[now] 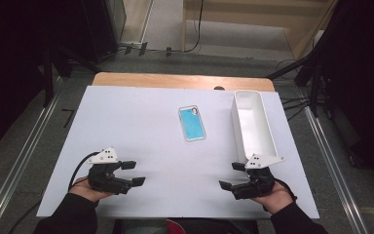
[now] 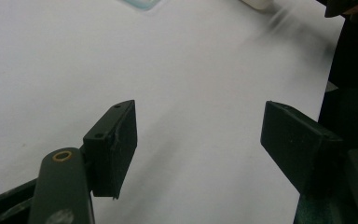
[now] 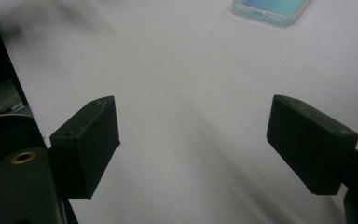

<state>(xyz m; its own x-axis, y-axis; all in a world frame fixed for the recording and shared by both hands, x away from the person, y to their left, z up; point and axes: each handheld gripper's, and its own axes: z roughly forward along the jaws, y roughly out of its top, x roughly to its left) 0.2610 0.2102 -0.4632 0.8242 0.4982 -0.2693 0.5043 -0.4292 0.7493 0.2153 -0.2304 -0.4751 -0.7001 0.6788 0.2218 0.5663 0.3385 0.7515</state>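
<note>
A flat rectangular phone with a light-blue face and clear case (image 1: pixel 192 124) lies mid-bench, just left of a long white plastic bin (image 1: pixel 252 124). The left gripper (image 1: pixel 132 173) and right gripper (image 1: pixel 232 175) rest low near the white bench (image 1: pixel 126 126) front edge, pointing inward, fingers released and empty. The right gripper view catches the phone's end (image 3: pixel 270 8).

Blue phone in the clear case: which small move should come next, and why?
Probably ease the right hand-held gripper forward and inward toward the blue phone in its clear case. Both grippers rest open and empty at the near edge of the white table, and the phone lies flat mid-table, beside the long white plastic bin, nearer the right hand.
</note>
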